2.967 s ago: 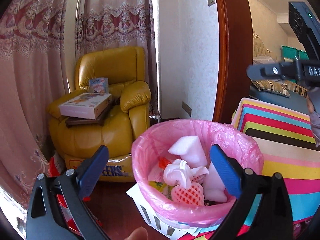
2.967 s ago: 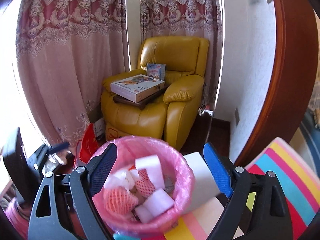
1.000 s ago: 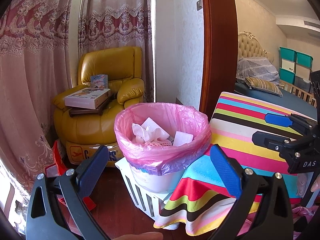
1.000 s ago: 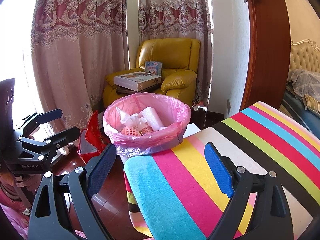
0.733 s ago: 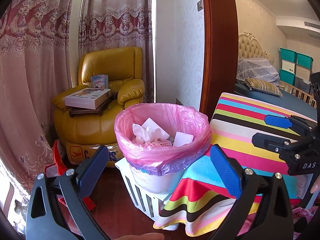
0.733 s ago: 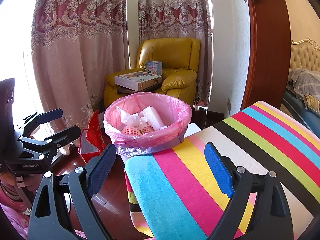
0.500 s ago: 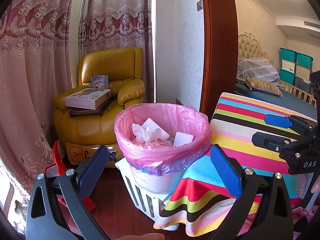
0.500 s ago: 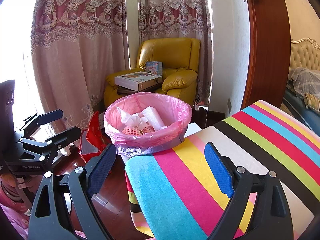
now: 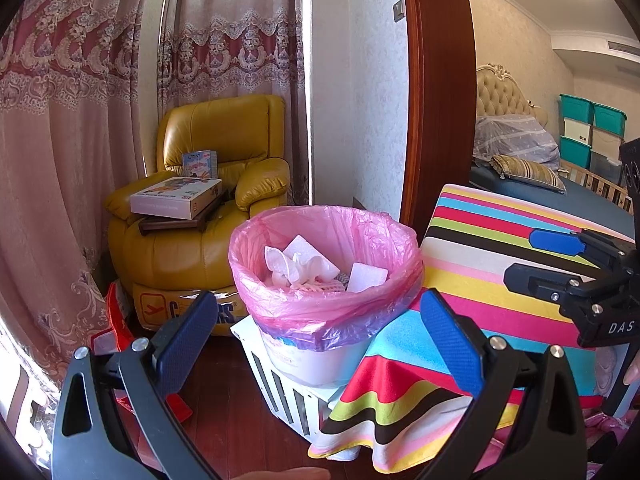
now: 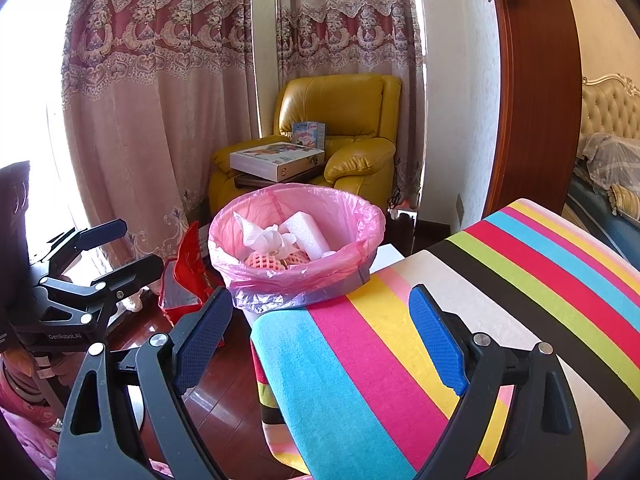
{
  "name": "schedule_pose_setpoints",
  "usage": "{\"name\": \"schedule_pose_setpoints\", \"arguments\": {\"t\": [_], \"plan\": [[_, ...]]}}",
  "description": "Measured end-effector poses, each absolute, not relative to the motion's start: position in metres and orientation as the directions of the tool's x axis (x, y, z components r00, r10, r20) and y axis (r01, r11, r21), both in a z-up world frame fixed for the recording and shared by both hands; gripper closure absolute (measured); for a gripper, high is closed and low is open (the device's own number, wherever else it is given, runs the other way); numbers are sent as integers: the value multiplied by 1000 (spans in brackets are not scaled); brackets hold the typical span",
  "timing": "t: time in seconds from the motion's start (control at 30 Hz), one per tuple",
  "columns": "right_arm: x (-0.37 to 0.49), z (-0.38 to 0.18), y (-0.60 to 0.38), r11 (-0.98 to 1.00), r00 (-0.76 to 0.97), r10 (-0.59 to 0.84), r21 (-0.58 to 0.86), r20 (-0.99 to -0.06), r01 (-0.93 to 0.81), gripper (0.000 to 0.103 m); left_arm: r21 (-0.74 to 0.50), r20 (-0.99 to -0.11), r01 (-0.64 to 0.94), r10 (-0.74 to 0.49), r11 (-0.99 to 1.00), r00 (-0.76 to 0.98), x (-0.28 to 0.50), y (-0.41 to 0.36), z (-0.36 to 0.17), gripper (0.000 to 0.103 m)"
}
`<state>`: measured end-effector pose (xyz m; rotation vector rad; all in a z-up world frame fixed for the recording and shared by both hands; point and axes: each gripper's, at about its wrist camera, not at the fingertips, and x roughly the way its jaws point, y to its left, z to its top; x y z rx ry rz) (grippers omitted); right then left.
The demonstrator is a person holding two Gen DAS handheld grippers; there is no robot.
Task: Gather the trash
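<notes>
The left gripper (image 9: 320, 344) is held up in the air with its two blue pads spread wide apart. Nothing is between them. The right gripper (image 10: 320, 344) is the same: its jaws are wide and they hold nothing. Each gripper shows up in the other one's view too, off to the side, and there too both are spread apart.

In front of both grippers stands a trash bin (image 9: 312, 364) with a pink plastic bag (image 9: 256, 284) pulled over its rim. The trash is inside the bag. There is a crumpled white tissue (image 9: 294, 264), some white foam blocks (image 10: 306, 236) and a pink foam fruit net (image 10: 262, 260). The pile sits low in the bag, below the rim. The bin rests on a white slatted crate (image 9: 280, 392) on the dark wood floor (image 9: 224, 400).

Just beside the bin is a table with a striped cloth (image 10: 460, 320) in blue, pink, yellow, white, black, green and red. The edge of the cloth touches the side of the bag. The right gripper hangs over the near end of this cloth.

Behind the bin is a yellow leather armchair (image 9: 208, 248). A flat white box (image 9: 176, 202) lies on a dark tray across the chair's arms, and a small book (image 9: 200, 164) leans on the chair's back. Long pink curtains (image 10: 160, 120) hang behind the chair. A red bag (image 10: 188, 272) sits on the floor near the bin. Past a brown door frame (image 9: 436, 100), a bed (image 9: 516, 148) and green storage boxes (image 9: 588, 120) can be seen.
</notes>
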<state>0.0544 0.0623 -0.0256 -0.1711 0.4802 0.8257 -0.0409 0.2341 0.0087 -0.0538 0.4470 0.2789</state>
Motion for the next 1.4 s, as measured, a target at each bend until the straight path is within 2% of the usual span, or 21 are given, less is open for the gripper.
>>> {"name": "schedule_pose_setpoints", "arguments": {"t": [1.4], "plan": [[53, -31, 66, 668, 571, 663, 38, -484, -743, 19, 9, -432, -278, 254, 961, 865, -39, 232, 2, 5]]}}
